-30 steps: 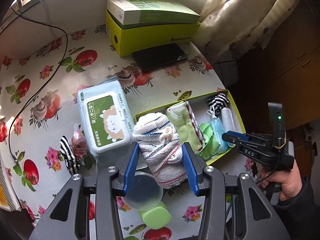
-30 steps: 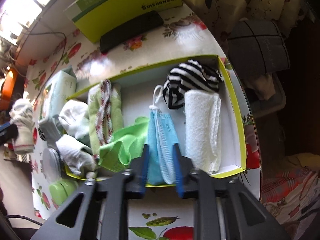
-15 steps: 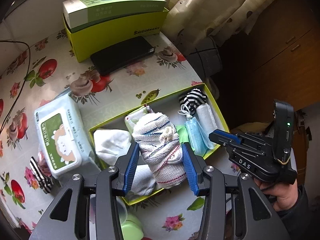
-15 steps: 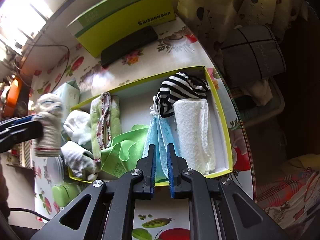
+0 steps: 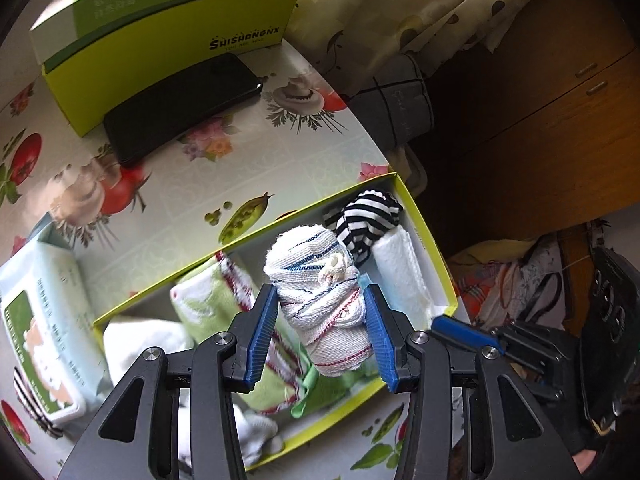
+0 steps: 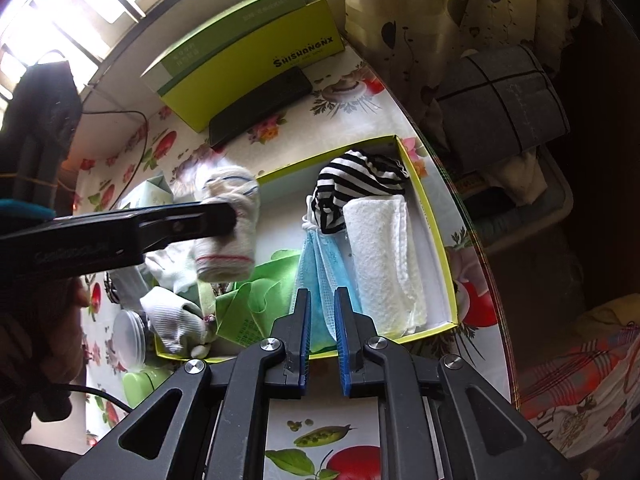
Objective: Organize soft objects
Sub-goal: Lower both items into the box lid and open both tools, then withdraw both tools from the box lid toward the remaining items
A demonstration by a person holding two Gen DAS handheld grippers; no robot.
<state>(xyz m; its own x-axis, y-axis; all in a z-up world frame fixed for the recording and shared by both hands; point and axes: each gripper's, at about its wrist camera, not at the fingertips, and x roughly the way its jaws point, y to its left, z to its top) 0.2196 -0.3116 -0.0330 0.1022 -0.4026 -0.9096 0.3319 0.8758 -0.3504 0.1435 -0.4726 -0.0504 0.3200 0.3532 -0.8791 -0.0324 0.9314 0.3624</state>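
Observation:
My left gripper [image 5: 320, 292] is shut on a rolled white cloth [image 5: 320, 280] with blue and red stripes, and holds it above the middle of the open yellow-green box [image 5: 280, 220]. From the right wrist view the roll [image 6: 228, 232] hangs over the box's left half. The box holds a striped sock [image 5: 368, 216], a white towel [image 6: 380, 264], a blue face mask [image 6: 320, 256], a green cloth [image 6: 264, 284] and white socks [image 6: 172, 320]. My right gripper [image 6: 321, 296] hovers over the box's near rim, its jaws almost together and nothing between them.
A wet-wipes pack [image 5: 36, 328] lies left of the box. A black phone [image 5: 180, 104] leans by a tall green carton [image 5: 160, 40] at the back. A clear lid [image 6: 128, 336] and green jar [image 6: 132, 380] sit near the box's left corner. The table edge [image 6: 472, 240] runs close on the right.
The left gripper carried the rolled cloth from beside the wipes pack to the right, over the box, and lower. The right gripper's jaws narrowed and it lifted slightly off the blue mask.

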